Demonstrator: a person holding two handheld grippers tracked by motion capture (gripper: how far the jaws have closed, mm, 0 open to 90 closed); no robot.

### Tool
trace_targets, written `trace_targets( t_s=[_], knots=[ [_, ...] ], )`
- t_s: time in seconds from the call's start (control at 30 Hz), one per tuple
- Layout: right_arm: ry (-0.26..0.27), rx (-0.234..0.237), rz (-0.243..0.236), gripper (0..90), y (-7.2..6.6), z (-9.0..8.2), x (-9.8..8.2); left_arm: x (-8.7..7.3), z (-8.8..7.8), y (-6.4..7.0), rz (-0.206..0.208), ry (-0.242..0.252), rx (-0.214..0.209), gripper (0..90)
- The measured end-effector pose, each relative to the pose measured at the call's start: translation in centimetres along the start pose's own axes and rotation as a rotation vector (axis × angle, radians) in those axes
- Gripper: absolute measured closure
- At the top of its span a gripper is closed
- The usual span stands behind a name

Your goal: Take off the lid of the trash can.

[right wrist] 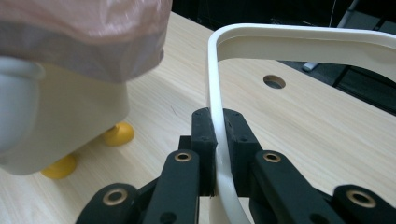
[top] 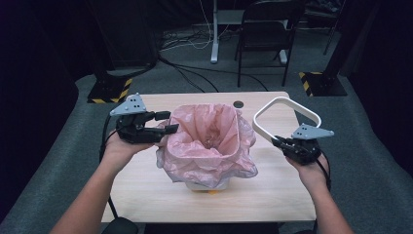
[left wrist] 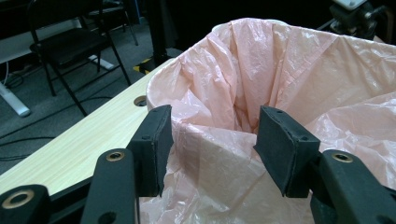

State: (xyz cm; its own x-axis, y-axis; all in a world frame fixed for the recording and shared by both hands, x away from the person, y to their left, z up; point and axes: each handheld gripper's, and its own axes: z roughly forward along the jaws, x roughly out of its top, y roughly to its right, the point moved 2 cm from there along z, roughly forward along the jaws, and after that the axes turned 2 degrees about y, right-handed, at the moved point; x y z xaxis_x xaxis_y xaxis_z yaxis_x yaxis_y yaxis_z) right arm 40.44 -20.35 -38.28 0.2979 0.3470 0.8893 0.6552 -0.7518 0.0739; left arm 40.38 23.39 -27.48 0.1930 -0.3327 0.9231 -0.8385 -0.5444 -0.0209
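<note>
White ring (top: 286,118), rounded-rectangle plastic frame, thin, glossy, held tilted above table (top: 272,190) right of pink-bagged bin (top: 208,141). My right claw (top: 276,142) clamps its edge. My left claw (top: 171,122) gapes at bag rim.

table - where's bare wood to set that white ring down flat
Bare wood lies on the table between the bin and its right edge, under the right gripper holding the white ring, and along the near edge. The pink bag crowds the middle.
</note>
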Motion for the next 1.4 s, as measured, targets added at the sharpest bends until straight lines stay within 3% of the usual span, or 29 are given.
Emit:
trace_targets(
  t_s=[0.83,1.4],
  knots=[
    [-0.030,-0.019,0.069,83.8,-0.6,2.5,-5.5,-0.1,0.1,0.0,0.000,0.010,0.003,45.4],
    [-0.072,0.002,0.071,83.5,-0.6,3.6,-8.2,-0.3,0.0,0.0,-0.007,0.024,0.003,45.4]
  ],
)
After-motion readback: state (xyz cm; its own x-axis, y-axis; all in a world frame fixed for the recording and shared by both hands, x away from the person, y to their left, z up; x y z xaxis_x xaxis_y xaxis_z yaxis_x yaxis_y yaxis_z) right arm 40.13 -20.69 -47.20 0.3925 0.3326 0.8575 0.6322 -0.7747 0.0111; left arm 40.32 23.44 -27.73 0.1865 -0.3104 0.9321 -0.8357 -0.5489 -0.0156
